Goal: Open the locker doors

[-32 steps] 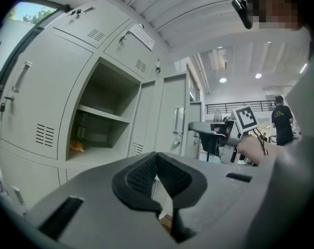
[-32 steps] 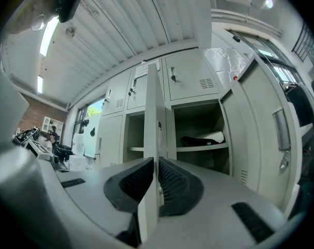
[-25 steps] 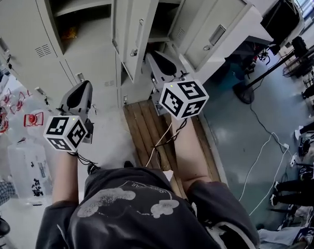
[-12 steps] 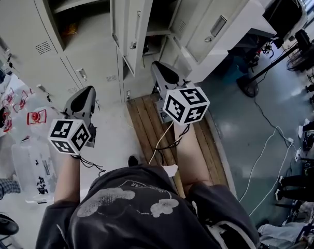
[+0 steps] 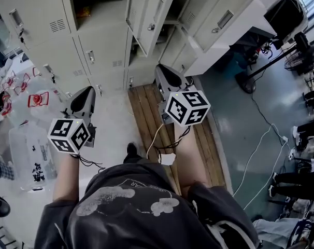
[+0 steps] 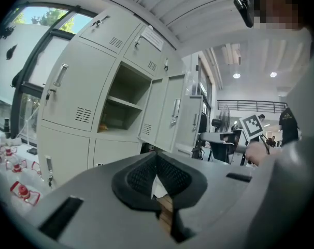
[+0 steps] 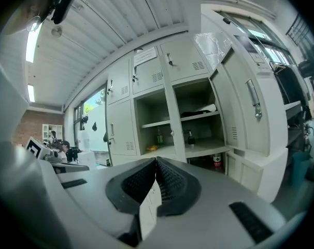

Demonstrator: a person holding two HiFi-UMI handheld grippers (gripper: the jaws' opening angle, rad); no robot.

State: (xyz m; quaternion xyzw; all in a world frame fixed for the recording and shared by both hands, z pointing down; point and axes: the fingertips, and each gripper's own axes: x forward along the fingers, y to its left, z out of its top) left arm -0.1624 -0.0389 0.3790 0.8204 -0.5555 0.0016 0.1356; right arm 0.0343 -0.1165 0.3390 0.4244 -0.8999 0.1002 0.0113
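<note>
While I'm standing in front of this bank of grey lockers [image 5: 58,27], I'm holding both grippers out ahead of me, and neither one is touching anything. The left gripper [image 6: 157,157] is clenched shut on nothing, with the pads meeting right at the tip. It's pointing at the left part of the bank. There, 1 upper compartment [image 6: 119,107] is sitting open with something small and yellowish on its floor, just beside a closed door [image 6: 74,90] with a vertical handle.

The right gripper [image 7: 155,160] is squeezed shut and empty too. It's facing 2 open compartments side by side, each with a shelf. A small bottle [image 7: 159,137] is standing in the left one, and a dark bundle [image 7: 198,112] is lying on the right one's shelf. An open door [image 7: 247,110] is hanging out to the right of them.

From the head view, the right gripper is hanging over a wooden pallet [image 5: 146,121] on the floor and the left one over pale floor. The lower doors [image 5: 97,56] in front of the left gripper are sitting shut.
</note>
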